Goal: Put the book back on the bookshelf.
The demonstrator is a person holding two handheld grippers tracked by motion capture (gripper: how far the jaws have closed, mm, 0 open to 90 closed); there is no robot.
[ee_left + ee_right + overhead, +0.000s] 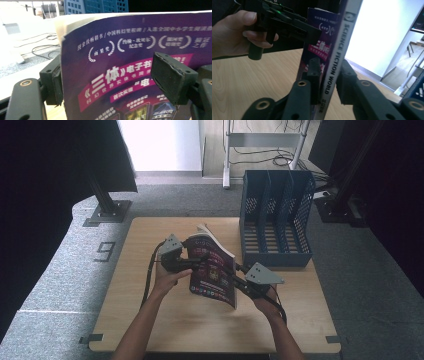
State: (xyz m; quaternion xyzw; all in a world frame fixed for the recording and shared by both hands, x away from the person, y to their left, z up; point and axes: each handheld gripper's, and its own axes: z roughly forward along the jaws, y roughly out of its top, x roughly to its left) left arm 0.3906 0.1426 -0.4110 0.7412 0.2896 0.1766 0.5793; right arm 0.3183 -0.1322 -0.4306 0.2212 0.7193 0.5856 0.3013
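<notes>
A magazine (212, 267) with a purple cover stands nearly upright above the wooden table (150, 310), held between the two hands. My right gripper (239, 279) is shut on its lower spine. In the right gripper view the pads (314, 72) squeeze the white spine of the magazine (335, 62), printed "SCIENCE FICTION WORLD". My left gripper (200, 261) reaches in from the left at the cover's upper part. In the left gripper view its jaws (107, 80) stand wide, with one behind the magazine's (125, 50) edge and one in front of the cover. The left gripper (312, 32) also shows across the cover in the right gripper view.
A blue file rack (275, 220) with several upright slots stands at the table's back right corner. Black stand bases (107, 212) sit on the grey carpet behind the table. Cables (260, 155) run along the far floor.
</notes>
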